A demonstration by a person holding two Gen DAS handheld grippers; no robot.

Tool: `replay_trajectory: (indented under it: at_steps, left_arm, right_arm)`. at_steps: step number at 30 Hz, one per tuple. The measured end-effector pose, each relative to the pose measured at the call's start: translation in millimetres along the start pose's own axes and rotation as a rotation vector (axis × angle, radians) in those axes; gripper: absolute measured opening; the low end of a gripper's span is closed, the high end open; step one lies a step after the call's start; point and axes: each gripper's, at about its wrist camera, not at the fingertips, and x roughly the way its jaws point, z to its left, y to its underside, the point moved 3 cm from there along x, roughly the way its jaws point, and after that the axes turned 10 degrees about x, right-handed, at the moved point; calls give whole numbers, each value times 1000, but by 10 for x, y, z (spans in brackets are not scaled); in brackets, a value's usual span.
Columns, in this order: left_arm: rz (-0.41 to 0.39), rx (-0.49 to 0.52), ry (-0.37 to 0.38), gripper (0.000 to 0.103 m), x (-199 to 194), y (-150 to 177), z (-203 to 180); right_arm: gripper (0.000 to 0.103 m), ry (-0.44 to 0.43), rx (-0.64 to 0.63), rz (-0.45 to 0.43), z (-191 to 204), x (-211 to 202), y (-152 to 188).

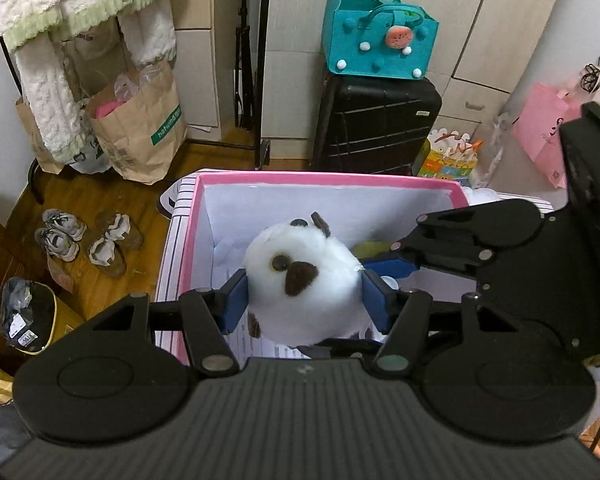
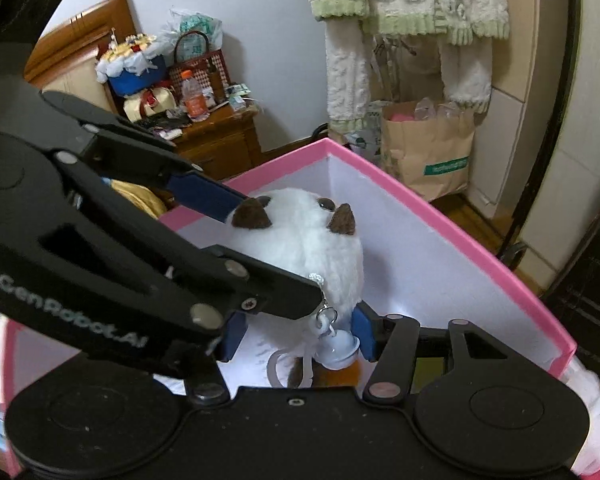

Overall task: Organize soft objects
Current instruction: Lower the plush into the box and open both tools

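A white plush toy [image 1: 300,280] with brown ears and patches hangs over the open pink-rimmed box [image 1: 324,178]. My left gripper [image 1: 305,300] is shut on its head, one blue pad pressed into each side. From the right, one finger [image 1: 392,266] of the other gripper reaches the toy's side. In the right wrist view the plush toy [image 2: 312,248] hangs inside the box [image 2: 440,216]. Its lower body and a small pale charm lie between the pads of my right gripper [image 2: 298,334]. White box floor shows between the left pad and the toy, so this gripper is open. The left gripper's fingers [image 2: 204,196] cross in front.
A yellow-green soft thing [image 1: 370,248] lies in the box. Beyond stand a black suitcase [image 1: 376,128] topped by a teal felt bag [image 1: 380,36], paper bags [image 1: 140,136], shoes [image 1: 88,240] on the wood floor, a cluttered wooden nightstand [image 2: 220,140] and hanging fleece clothes [image 2: 404,0].
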Motion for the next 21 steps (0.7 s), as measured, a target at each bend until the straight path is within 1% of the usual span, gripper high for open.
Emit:
replay_trajectory:
  at_steps: [3,5,7,9,10,13,17,21]
  left_arm:
    - [13,1,0,58,108,-44,13]
    - [33,-3,15,56,159,-56,35]
    - [46,-8,25,53,207,-56,45]
    - [45,-4,8,52,237,-52,38]
    - [41,-1,0,52,249,-55,32]
    - [22,3,-17,52,248,-45,15]
    - [-5,26,-43,53,162,-2,-7]
    - [-34,47,-59,53,-17,47,-31]
  right_arm:
    - [61,47,-41,11,18,16,-7]
    - [61,80,-67,17,38,20,-11]
    - [63,122,-101,-2,69,-5,-19]
    - [64,179,-146,-36,95,-39,-19]
    - [64,188,-154,-42,90,-49,-16]
    - [64,182,-126,-28,42,-51,-3]
    - [64,170,-99,-51,33,-162,56]
    - [64,140,-57,-72,53,-359,104]
